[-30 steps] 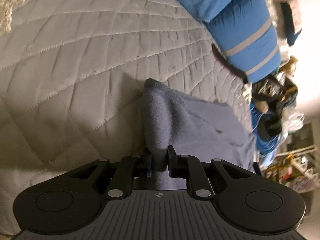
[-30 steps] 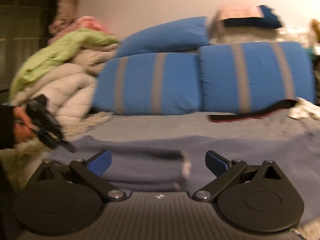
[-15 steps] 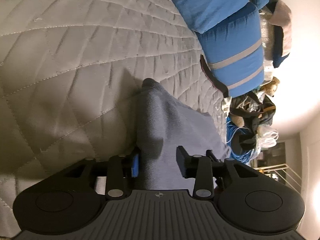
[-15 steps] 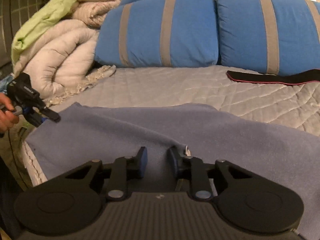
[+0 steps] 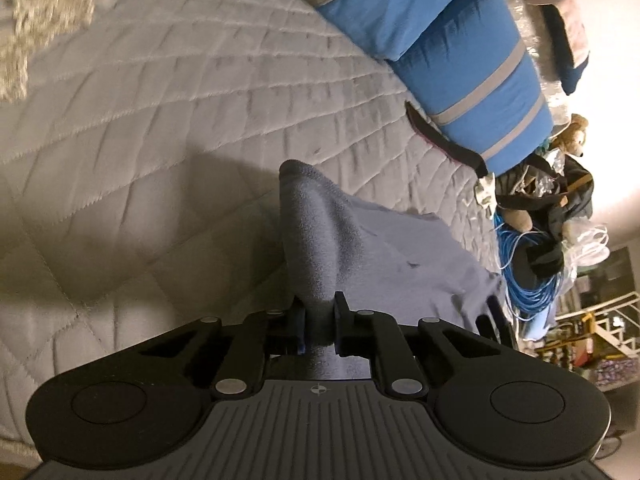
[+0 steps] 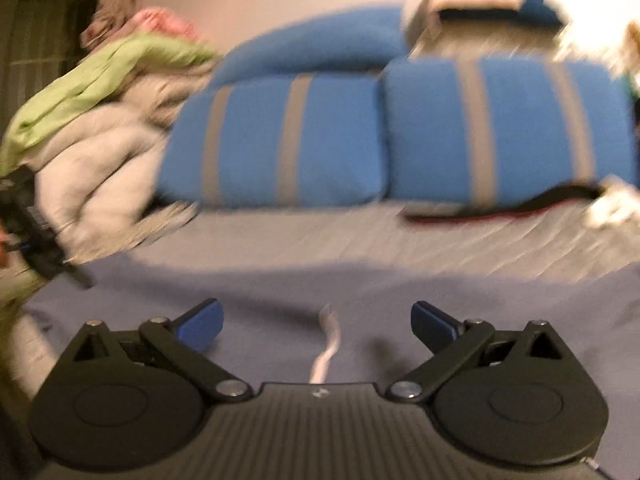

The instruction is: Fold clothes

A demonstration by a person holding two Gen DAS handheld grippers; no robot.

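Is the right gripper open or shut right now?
Open. The right gripper has just opened wide; its blue pads stand apart above the grey-blue cloth, gripping nothing.

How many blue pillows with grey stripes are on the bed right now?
2: left striped pillow and right striped pillow side by side at the bed's head. A plain blue pillow lies atop; more may be hidden.

Around you, the bed wore a pale quilted cover (image 5: pixel 168 128) stitched in diamonds. Two blue pillows with grey stripes (image 6: pixel 392 136) stood along its head, with a third plain blue pillow (image 6: pixel 320 40) lying on top of them. A dark strap with a red edge (image 6: pixel 500 206) lay on the quilt just in front of the right-hand pillow. To your left, a heap of pale bedding (image 6: pixel 92 168) carried a green cloth (image 6: pixel 92 80). Beyond the bed's edge you had a coil of blue cable (image 5: pixel 528 276), and a teddy bear (image 5: pixel 572 136) sat among the clutter there.
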